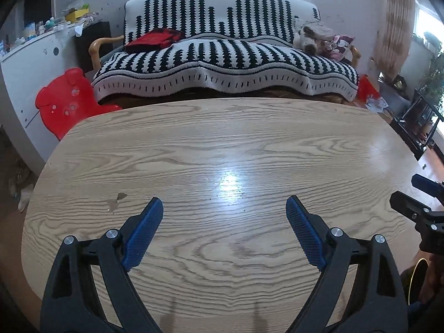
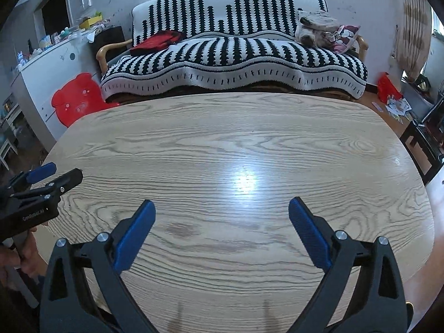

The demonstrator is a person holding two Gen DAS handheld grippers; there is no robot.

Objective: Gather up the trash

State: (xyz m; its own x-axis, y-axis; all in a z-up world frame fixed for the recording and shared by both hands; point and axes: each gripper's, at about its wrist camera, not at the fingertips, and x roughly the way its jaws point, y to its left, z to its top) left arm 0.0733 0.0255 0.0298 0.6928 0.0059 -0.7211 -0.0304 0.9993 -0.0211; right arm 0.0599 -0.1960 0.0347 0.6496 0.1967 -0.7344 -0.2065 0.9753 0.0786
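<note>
Two grippers are hanging over the near edge of a table (image 1: 222,144), and both are holding nothing. The left gripper (image 1: 224,208) is standing with its blue fingers (image 1: 144,230) spread wide, with only bare wood between them. The right gripper (image 2: 222,208) is standing wide in the same way, also with nothing between its fingers. Each one is showing at the side edge of the other's view, so they are near each other.

No trash is lying on the table in either view; I am seeing only a small pale mark (image 1: 116,201) on the wood at the near left. I judge that the tabletop is already cleared, or that the trash is lying somewhere else. One candidate is waiting far away: some scattered papers (image 2: 398,108) on the floor at the far right, beside one red bag (image 2: 387,87). No bin is showing.

Behind the table, one sofa (image 2: 236,55) is standing, with one red cloth (image 2: 158,41) on it. One red bear-shaped chair (image 2: 76,100) is standing at the far left.
</note>
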